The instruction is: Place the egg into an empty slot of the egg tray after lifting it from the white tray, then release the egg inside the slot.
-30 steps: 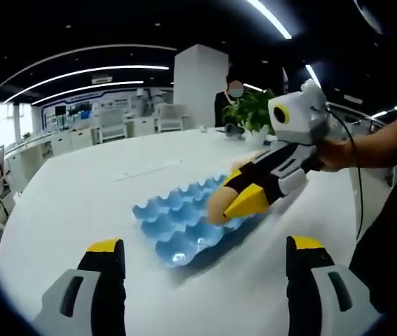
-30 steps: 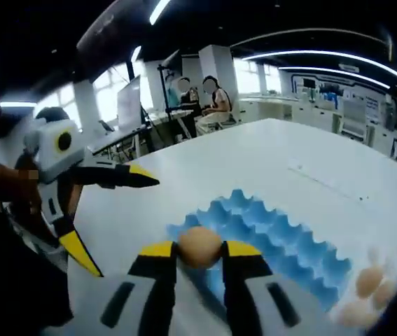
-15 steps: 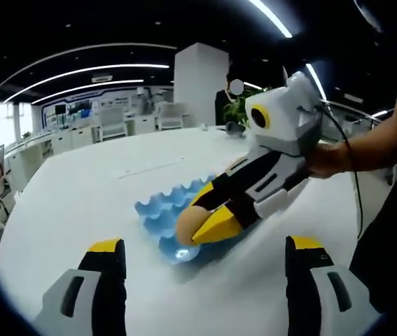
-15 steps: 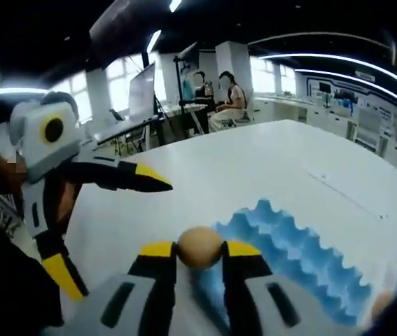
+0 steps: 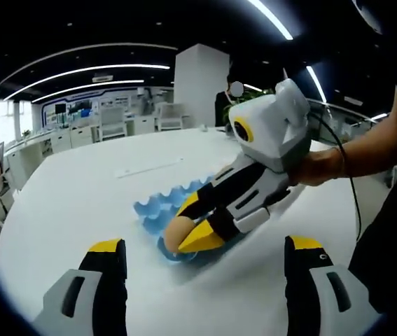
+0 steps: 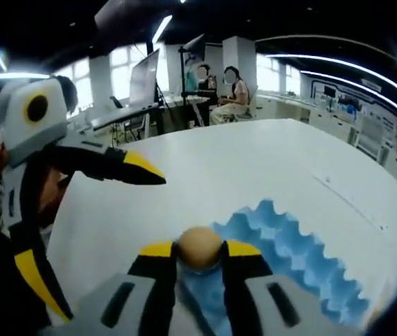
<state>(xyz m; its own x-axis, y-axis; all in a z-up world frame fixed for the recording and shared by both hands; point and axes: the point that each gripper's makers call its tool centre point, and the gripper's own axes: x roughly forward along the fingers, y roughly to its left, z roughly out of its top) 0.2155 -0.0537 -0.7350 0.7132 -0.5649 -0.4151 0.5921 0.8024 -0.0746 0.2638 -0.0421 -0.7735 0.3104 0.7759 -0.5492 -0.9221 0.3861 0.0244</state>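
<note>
A tan egg [image 6: 199, 247] sits clamped between the yellow-tipped fingers of my right gripper [image 6: 199, 250], which is shut on it. In the left gripper view the right gripper [image 5: 184, 234] reaches in from the right and holds the egg [image 5: 176, 233] low over the near corner of the blue egg tray [image 5: 162, 207]. The blue egg tray [image 6: 296, 252] lies on the white table, its slots looking empty. My left gripper [image 5: 204, 262] hangs open above bare table in front of the tray, nothing between its fingers. In the right gripper view it [image 6: 93, 210] stands open at the left.
The round white table [image 5: 79, 182] spreads wide around the tray. A green plant [image 5: 251, 108] and a white pillar stand beyond its far edge. A person's hand [image 5: 324, 164] holds the right gripper. People sit at desks [image 6: 219, 98] in the background.
The right gripper has carried the egg leftward and down, from the tray's right side to its near corner. The left gripper has stayed open and still.
</note>
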